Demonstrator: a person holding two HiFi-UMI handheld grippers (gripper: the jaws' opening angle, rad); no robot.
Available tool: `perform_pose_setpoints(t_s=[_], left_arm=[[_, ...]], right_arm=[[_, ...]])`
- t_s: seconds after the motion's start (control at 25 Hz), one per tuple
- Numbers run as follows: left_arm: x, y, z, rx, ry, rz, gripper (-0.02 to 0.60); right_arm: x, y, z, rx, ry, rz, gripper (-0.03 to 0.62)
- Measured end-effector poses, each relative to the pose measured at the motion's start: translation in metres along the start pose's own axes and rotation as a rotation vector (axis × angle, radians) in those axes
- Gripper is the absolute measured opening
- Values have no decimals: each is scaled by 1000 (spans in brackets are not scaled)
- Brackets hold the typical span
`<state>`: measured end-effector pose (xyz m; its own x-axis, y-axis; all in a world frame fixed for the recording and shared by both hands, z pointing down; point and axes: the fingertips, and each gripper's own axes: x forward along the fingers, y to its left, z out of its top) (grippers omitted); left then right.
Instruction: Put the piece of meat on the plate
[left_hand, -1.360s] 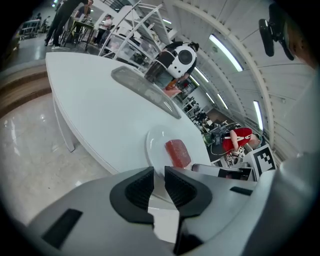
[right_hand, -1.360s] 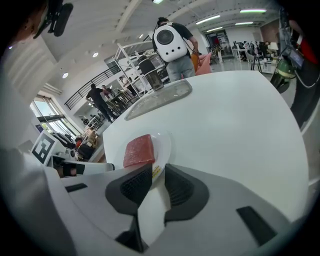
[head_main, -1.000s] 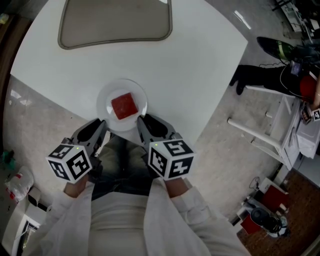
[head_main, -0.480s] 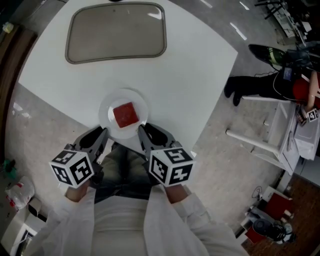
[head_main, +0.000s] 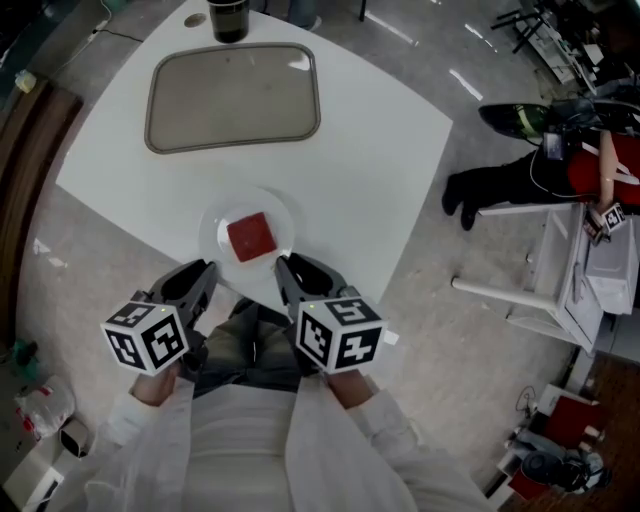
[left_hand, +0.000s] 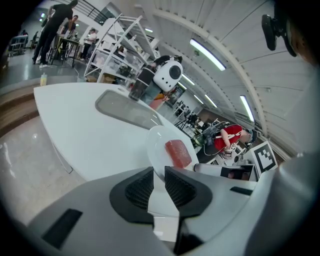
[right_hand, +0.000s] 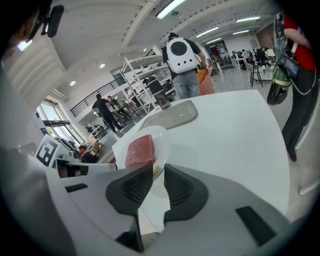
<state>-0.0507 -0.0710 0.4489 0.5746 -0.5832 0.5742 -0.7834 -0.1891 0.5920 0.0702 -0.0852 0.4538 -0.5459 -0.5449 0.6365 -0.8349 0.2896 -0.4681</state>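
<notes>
A red square piece of meat (head_main: 250, 236) lies flat on the small white plate (head_main: 283, 217) at the near edge of the white table (head_main: 370, 150). My left gripper (head_main: 205, 268) is just short of the plate's near-left rim, and my right gripper (head_main: 284, 264) is at its near-right rim. Both are shut and empty. In the left gripper view the meat (left_hand: 177, 152) and plate (left_hand: 156, 142) lie just beyond the left gripper (left_hand: 159, 172). In the right gripper view the meat (right_hand: 140, 150) and plate (right_hand: 162, 137) lie beyond the right gripper (right_hand: 157, 172).
A grey-brown tray (head_main: 233, 95) lies at the table's far side, with a dark cup (head_main: 228, 18) behind it. A person in red (head_main: 600, 165) and a white rack (head_main: 545, 270) are on the floor to the right. My lap is below the grippers.
The head view has pulled back, so the table looks smaller and the dark cup has come into view. The meat, the plate and both grippers keep their places relative to each other.
</notes>
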Motion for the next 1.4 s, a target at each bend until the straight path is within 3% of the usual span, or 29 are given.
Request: perform_pose_setpoints(t_s=[0.4,0.96,1.4], left_arm=[[-19,-22,18,18,-53,-13,72],[-23,-37,18,-28,-131,2,72],[-4,-43,14,-54,-122,20,72]], right_arm=[[-21,14,20,-17,-49,11,78],[-33,13,34,-89,-58,64,78],[-29,-8,37,-82,-32,83,78]])
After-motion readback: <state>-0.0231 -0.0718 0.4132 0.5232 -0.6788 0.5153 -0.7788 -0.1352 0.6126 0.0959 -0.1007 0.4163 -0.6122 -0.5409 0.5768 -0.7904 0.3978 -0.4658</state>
